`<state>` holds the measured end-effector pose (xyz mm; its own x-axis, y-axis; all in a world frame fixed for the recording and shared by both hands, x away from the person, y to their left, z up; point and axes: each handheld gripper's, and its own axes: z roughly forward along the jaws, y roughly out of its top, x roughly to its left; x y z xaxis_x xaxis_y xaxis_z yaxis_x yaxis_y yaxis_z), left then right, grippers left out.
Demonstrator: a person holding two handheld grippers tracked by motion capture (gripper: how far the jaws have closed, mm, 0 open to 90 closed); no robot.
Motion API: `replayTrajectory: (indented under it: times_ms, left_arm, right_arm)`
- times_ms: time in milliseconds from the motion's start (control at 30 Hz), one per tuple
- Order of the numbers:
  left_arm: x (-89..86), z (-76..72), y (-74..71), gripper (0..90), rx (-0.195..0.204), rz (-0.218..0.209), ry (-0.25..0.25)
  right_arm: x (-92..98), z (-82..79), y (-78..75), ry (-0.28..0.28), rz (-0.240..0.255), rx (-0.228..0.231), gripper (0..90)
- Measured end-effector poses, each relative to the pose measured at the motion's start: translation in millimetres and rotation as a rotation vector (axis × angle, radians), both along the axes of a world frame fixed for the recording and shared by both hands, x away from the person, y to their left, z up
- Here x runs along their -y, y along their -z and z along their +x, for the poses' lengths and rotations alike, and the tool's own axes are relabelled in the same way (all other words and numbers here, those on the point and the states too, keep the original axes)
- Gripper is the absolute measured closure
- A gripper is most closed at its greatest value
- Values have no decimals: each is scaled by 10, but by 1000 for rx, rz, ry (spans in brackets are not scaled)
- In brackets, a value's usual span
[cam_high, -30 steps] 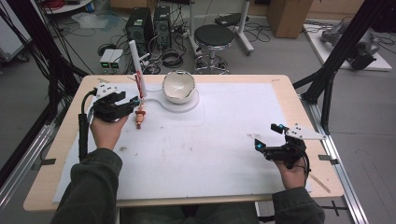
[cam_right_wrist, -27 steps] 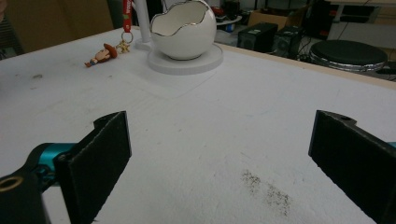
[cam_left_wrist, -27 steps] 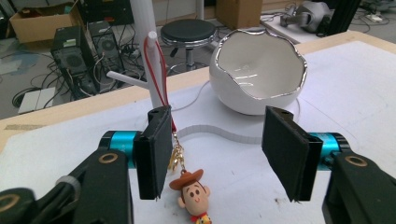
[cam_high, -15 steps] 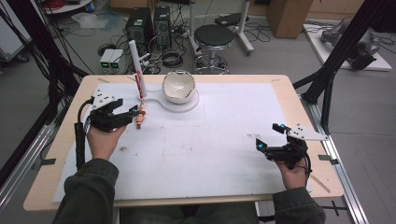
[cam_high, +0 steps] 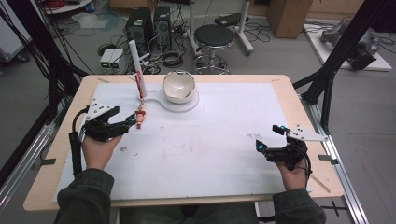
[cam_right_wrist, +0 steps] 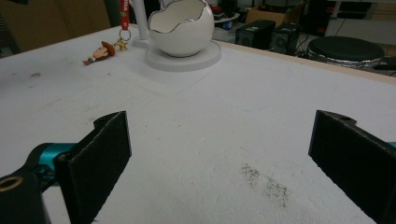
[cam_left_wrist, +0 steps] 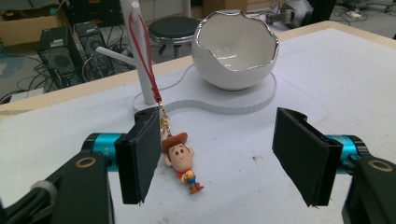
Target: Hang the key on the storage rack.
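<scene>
A small cowboy figure (cam_left_wrist: 181, 158) lies on the white mat, tied by a red strap (cam_left_wrist: 144, 60) to a white post (cam_high: 138, 70). My left gripper (cam_left_wrist: 217, 163) is open. Its jaws have just been opening, and the figure lies loose between their tips, close to the left pad (cam_left_wrist: 140, 158) in the left gripper view. From above, the left gripper (cam_high: 130, 122) sits just left of the figure (cam_high: 139, 116). My right gripper (cam_high: 268, 138) rests open at the near right, and in its own view nothing lies between the jaws of the right gripper (cam_right_wrist: 219, 154).
A white eggshell-shaped bowl (cam_high: 178, 87) with a silver rim stands on a flat white base (cam_high: 187, 105) joined to the post, at the far middle of the mat. A dark smudge (cam_right_wrist: 266, 182) marks the mat ahead of the right gripper. A stool (cam_high: 214, 35) and computers stand beyond the table.
My left gripper has drawn back from the post toward the near left edge and its jaws have spread wider. The cowboy figure stays on the mat. The right gripper has not moved.
</scene>
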<state>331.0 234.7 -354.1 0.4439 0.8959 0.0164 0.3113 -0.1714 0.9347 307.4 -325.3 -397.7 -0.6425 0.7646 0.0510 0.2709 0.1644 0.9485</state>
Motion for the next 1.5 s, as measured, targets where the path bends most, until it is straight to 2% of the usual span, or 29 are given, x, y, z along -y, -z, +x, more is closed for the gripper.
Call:
replayTrajectory:
  times_ms: [100, 467, 533, 1033, 1400, 1500]
  left_arm:
    - [-8, -46, 9, 326, 11, -6, 4]
    - [-18, -120, 66, 316, 8, -13, 11]
    - [-15, -127, 73, 316, 8, -1, 16]
    - [22, -185, 113, 303, 12, 5, 36]
    - [12, -279, 236, 296, -7, 15, 54]
    - [-10, -316, 247, 294, -7, 5, 51]
  right_arm:
    - [-10, -2, 5, 1, -6, -4, 50]
    - [-21, 5, 17, 2, -15, -9, 50]
    - [-22, 8, 19, 2, -19, -6, 50]
    - [-25, 2, 20, 5, -18, -7, 50]
    - [-31, -2, 26, 3, -15, -14, 51]
    - [-24, 5, 28, 1, -14, -5, 50]
